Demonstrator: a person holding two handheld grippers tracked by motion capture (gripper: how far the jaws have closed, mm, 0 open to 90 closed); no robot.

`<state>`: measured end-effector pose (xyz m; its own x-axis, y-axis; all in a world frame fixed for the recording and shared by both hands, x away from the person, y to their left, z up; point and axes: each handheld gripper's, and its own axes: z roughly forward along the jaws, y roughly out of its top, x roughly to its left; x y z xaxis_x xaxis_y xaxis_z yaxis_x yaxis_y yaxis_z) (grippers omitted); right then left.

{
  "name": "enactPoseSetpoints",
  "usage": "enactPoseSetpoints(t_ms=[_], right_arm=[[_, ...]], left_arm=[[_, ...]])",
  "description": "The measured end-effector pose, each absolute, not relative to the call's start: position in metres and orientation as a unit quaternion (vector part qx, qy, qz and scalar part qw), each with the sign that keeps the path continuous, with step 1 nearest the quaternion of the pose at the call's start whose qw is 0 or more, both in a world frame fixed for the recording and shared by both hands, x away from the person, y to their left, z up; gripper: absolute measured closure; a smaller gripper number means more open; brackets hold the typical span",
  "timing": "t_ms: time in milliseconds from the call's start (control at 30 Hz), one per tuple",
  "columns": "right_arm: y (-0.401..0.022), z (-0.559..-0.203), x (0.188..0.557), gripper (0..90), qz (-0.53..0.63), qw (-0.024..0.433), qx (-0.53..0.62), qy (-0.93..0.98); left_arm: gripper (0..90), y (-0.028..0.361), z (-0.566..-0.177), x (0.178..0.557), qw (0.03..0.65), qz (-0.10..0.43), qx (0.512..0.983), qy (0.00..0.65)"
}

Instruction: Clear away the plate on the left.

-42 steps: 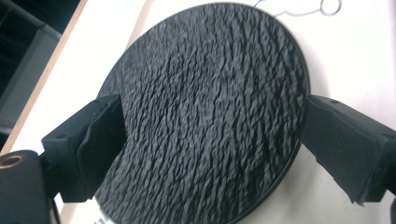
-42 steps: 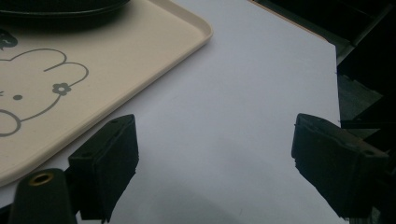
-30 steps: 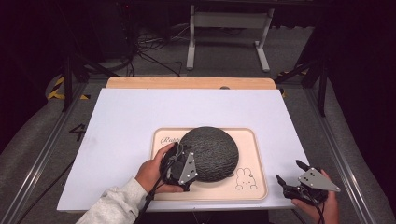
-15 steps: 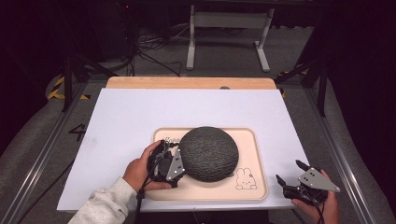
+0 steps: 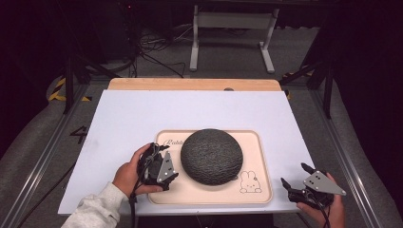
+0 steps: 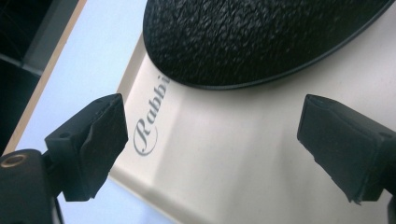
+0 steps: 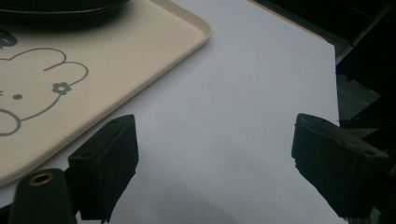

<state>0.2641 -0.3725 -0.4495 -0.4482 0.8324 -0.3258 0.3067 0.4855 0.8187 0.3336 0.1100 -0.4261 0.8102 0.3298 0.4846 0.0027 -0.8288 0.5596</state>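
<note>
Black dome (image 6: 261, 37) lies just beyond the left gripper (image 6: 212, 149); jaws wide apart, holding nothing.

Surface (image 5: 142, 118) evenly lit from overhead; surroundings dark. Soft shadows, slight glare on tray (image 6: 224, 154). Gripper views blurred close up.

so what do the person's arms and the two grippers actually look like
Both grippers are black with two blocky black jaws. The left gripper and the right gripper each carry a grey three-cornered plate on top, and a dark cable trails from each. A brass-coloured ring shows at the base of a jaw in both gripper views. The left arm wears a light grey sleeve; the right hand shows no sleeve.
</note>
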Motion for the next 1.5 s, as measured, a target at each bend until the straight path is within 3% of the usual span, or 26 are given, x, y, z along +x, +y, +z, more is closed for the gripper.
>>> enactPoseSetpoints(t_ms=[1500], right_arm=[[-0.373,-0.449,0.264,14.8,0.349,0.377,0.368,0.775]], left_arm=[[9.6,0.199,-0.448,0.337,0.284,0.283,0.895,0.196]])
